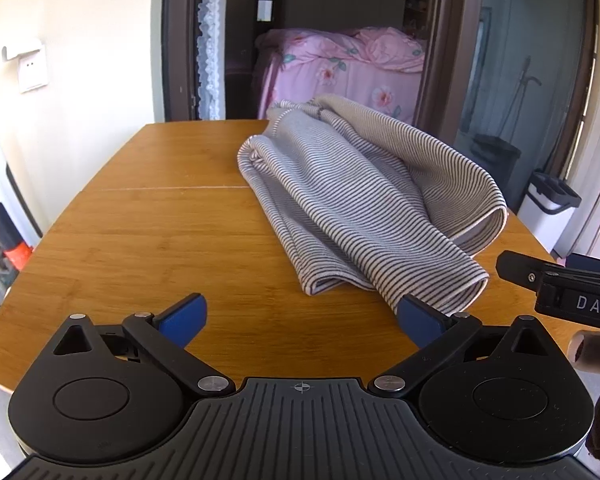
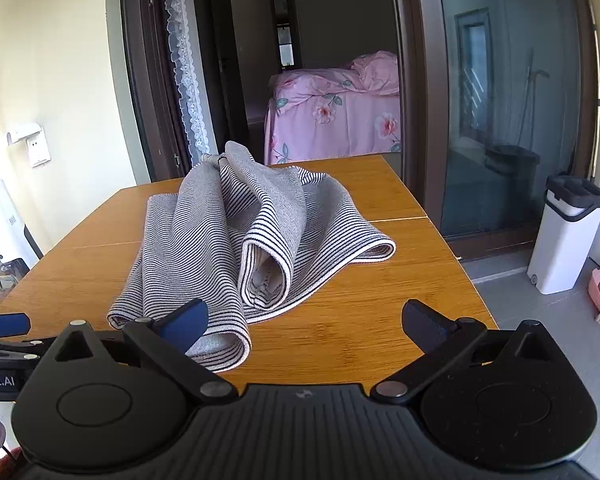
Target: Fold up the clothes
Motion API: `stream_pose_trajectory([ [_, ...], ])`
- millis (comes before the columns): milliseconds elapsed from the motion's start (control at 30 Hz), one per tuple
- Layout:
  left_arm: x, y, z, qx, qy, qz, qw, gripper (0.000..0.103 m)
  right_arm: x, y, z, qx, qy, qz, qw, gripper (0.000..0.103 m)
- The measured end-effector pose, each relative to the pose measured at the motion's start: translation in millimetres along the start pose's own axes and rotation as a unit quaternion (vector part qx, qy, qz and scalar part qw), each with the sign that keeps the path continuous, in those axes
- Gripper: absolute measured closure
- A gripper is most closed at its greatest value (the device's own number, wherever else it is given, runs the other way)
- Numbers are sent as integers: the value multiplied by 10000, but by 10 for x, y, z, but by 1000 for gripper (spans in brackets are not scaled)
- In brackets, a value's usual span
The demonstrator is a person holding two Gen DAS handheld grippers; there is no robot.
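Both grippers open, near striped garment (image 1: 352,200)

Left gripper (image 1: 302,318): jaws spread wide, blue pads (image 1: 184,318) well apart, nothing between them; fingers level, pointing forward. Right gripper (image 2: 304,320): jaws likewise spread wide, nothing between the fingertips. The two units sit side by side, each one's finger visible just beyond the other's outer finger.
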State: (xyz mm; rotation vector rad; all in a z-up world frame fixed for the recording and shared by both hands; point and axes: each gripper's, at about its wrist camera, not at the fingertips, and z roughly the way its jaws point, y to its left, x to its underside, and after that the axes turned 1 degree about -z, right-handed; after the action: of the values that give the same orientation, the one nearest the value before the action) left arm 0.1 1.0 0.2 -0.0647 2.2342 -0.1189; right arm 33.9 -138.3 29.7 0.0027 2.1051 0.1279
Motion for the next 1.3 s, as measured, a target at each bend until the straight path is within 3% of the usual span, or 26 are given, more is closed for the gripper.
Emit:
stream_pose_trajectory([
  [200,-105,121,0,-88,-121,226,9996,0,7,-24,-23,-13,31,94,9999,0],
  [1300,-86,310,-115,-166,92,-178,9997,0,61,-21,-54,250,58,105,9996,0],
])
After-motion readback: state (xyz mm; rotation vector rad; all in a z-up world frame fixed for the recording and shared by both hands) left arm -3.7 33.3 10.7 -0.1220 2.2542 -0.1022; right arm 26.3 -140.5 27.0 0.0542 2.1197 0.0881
